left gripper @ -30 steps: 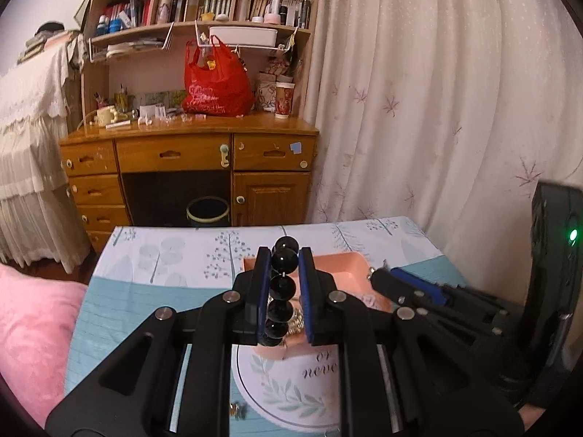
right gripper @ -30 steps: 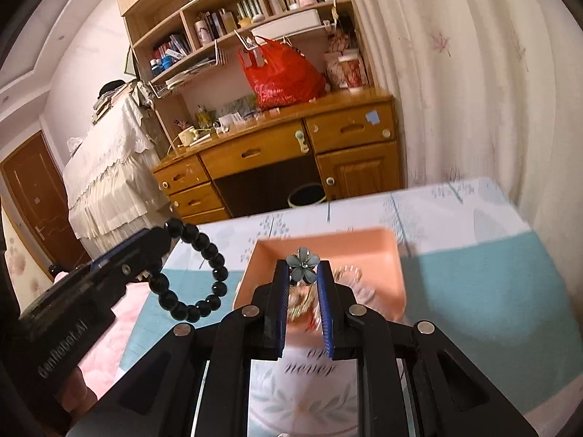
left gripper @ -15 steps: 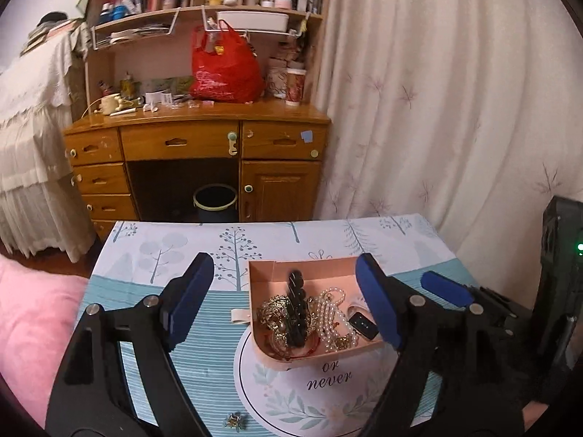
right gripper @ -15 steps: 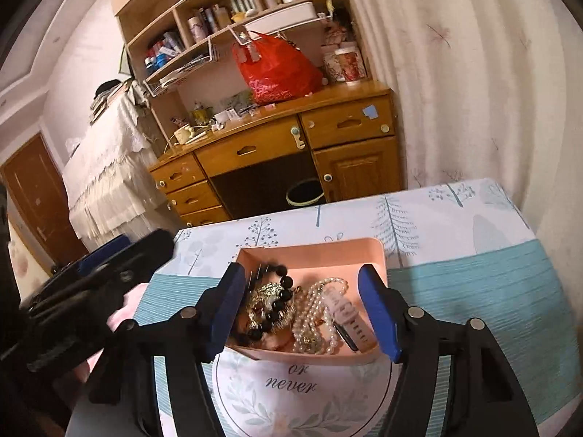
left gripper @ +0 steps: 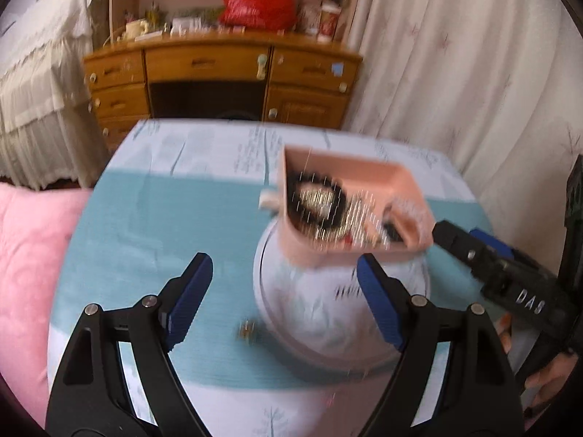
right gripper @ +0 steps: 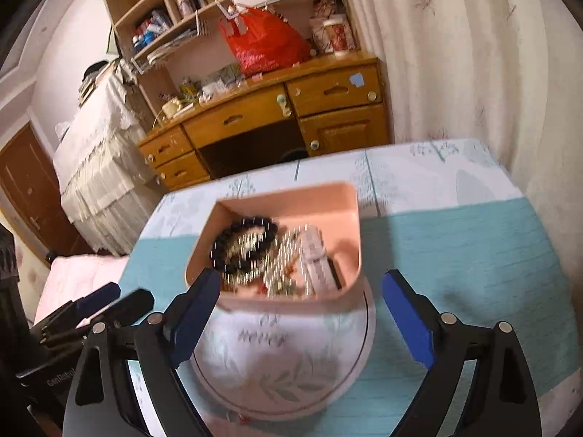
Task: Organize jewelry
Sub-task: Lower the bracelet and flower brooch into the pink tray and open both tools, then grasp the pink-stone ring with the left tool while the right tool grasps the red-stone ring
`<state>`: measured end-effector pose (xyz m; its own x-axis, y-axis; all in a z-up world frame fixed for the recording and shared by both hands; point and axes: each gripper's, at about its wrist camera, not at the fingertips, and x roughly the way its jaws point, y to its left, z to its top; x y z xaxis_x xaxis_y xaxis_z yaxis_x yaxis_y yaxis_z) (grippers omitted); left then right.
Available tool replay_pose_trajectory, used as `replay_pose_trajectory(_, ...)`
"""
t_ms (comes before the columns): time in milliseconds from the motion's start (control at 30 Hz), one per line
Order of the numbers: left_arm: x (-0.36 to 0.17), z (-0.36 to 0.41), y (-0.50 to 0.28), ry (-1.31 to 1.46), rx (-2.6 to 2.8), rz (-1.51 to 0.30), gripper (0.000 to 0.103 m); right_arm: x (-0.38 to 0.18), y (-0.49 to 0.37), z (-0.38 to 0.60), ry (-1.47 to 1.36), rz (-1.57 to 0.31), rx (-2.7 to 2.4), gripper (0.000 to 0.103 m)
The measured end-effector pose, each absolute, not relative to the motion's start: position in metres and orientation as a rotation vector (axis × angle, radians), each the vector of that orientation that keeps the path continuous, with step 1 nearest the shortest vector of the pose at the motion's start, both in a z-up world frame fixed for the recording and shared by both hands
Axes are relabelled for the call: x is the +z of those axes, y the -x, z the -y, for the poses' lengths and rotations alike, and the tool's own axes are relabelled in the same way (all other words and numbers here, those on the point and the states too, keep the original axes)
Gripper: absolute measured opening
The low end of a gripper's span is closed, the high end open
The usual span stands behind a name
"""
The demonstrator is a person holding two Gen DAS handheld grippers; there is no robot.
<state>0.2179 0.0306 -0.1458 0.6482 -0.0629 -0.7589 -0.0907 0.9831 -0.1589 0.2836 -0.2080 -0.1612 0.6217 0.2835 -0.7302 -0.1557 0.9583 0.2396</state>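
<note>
A pink tray [right gripper: 329,204] [left gripper: 368,173] rests on the far edge of a round white plate [right gripper: 284,364] [left gripper: 328,313]. In it lie a black bead bracelet [right gripper: 244,244] [left gripper: 313,200], a pearl strand [right gripper: 288,258] and other tangled jewelry. A small gold piece [left gripper: 247,327] lies on the cloth left of the plate. My left gripper [left gripper: 280,295] is open and empty, near the plate's left side. My right gripper [right gripper: 302,309] is open and empty, straddling the tray's near edge from above. The left wrist view is blurred.
The table has a teal and white cloth [right gripper: 455,240]. A pink cushion [left gripper: 32,255] lies at its left. A wooden desk [right gripper: 277,113] with shelves and a red bag [right gripper: 262,40] stands behind. A curtain [right gripper: 473,54] hangs at the right.
Both grippers opened and dropped their pieces: the black bracelet and the flower piece now lie in the tray. Both grippers have since tilted downward toward the table, the left one swinging left.
</note>
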Motion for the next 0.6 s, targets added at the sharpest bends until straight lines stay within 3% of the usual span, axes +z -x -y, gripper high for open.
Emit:
replay_pose_trajectory(300,-0.174,-0.016,-0.165,0.13,0.034,-0.951,0.08,-0.2,-0.244,0.187,0.087,-0.95,0.36,0.092)
replay_pose_trajectory(600,-0.195,0.006,-0.137,0.149,-0.067,-1.046,0.08,-0.228,-0.201,0.159,0.529,-0.852,0.647,0.092)
